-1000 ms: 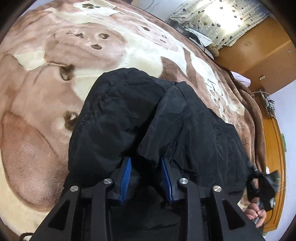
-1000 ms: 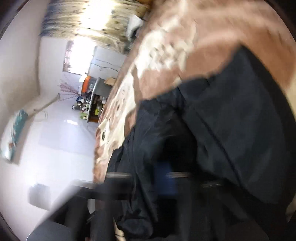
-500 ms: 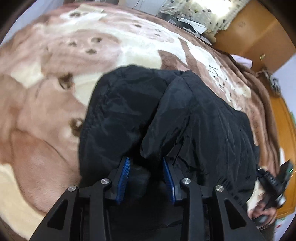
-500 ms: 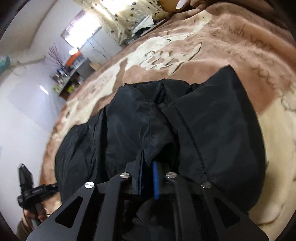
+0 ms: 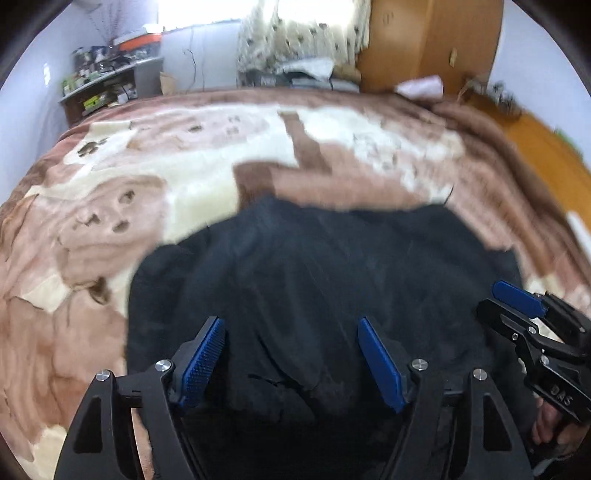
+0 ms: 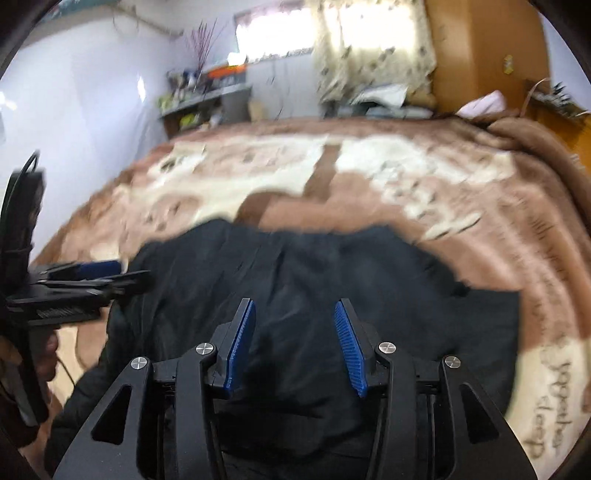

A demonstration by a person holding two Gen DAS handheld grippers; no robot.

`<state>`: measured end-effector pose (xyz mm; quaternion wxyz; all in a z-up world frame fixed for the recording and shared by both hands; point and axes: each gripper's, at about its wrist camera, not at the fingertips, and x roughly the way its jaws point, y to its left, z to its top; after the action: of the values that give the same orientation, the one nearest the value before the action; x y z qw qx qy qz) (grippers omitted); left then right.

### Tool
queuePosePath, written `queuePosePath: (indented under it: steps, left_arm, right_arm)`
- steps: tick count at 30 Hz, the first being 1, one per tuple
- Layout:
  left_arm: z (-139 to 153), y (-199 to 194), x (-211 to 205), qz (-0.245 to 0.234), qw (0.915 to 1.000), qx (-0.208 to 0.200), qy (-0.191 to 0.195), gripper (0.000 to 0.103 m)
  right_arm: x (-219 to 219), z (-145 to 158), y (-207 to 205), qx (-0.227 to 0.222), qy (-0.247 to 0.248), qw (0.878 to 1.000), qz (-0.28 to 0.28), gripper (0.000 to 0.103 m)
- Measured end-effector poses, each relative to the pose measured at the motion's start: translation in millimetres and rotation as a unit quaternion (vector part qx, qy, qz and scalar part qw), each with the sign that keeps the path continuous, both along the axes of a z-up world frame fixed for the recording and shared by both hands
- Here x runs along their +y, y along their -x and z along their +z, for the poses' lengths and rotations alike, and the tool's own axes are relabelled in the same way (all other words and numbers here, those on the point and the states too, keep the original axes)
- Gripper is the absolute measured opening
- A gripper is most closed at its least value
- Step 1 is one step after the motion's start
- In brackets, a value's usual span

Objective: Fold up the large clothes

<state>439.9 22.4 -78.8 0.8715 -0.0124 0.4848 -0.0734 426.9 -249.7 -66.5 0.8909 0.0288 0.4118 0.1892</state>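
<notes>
A large black garment [image 5: 325, 273] lies folded in a wide heap on the brown and cream blanket [image 5: 184, 177]. It also shows in the right wrist view [image 6: 332, 269]. My left gripper [image 5: 291, 328] is open and empty, its blue pads apart just above the near edge of the garment. My right gripper [image 6: 293, 314] is open and empty above the garment's near middle. The right gripper also shows at the right edge of the left wrist view [image 5: 524, 306], and the left gripper shows at the left edge of the right wrist view [image 6: 88, 277].
The blanket covers a bed that fills both views. A wooden wardrobe [image 5: 424, 40] and a curtained window [image 5: 295, 29] stand behind it. A cluttered shelf [image 5: 103, 92] stands at the back left. A wooden floor [image 5: 546, 147] lies to the right.
Both grippers have let go of the black garment and opened. Both have tilted up and drawn back, so the room now shows behind the bed. The garment lies flatter and wider.
</notes>
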Motion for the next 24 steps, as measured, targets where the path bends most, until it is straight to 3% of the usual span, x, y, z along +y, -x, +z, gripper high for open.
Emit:
queuePosePath:
  steps: [3, 8, 12, 14, 20, 24]
  left_arm:
    - [-25.6, -2.5, 3.2, 0.005, 0.9999, 0.01, -0.001, 0.076]
    - [-43.3, 0.6, -7.1, -0.012, 0.9987, -0.006, -0.05, 0.077]
    - [-58.8, -3.7, -11.9, 0.002, 0.9985, 0.001, -0.056, 0.077]
    - [-63.4, -5.3, -11.6, 0.003, 0.9985, 0.003, -0.055, 0.077]
    - [-59.3, -10.2, -13.7, 0.01, 0.9982, 0.012, -0.058, 0.077]
    - [-37.0, -0.7, -7.7, 0.029, 0.9987, 0.012, -0.04, 0.078]
  right_arm:
    - [3.2, -39.1, -11.3, 0.059, 0.014, 0.998, 0.0, 0.046]
    - [0.8, -56.0, -8.9, 0.052, 0.014, 0.999, 0.011, 0.047]
    - [18.4, -68.5, -10.3, 0.053, 0.066, 0.996, 0.015, 0.047]
    - [19.0, -74.9, -11.7, 0.057, 0.067, 0.996, 0.01, 0.047]
    - [14.3, -71.4, -13.9, 0.07, 0.065, 0.995, 0.002, 0.047]
    - [10.7, -39.8, -3.2, 0.052, 0.055, 0.997, -0.005, 0.047]
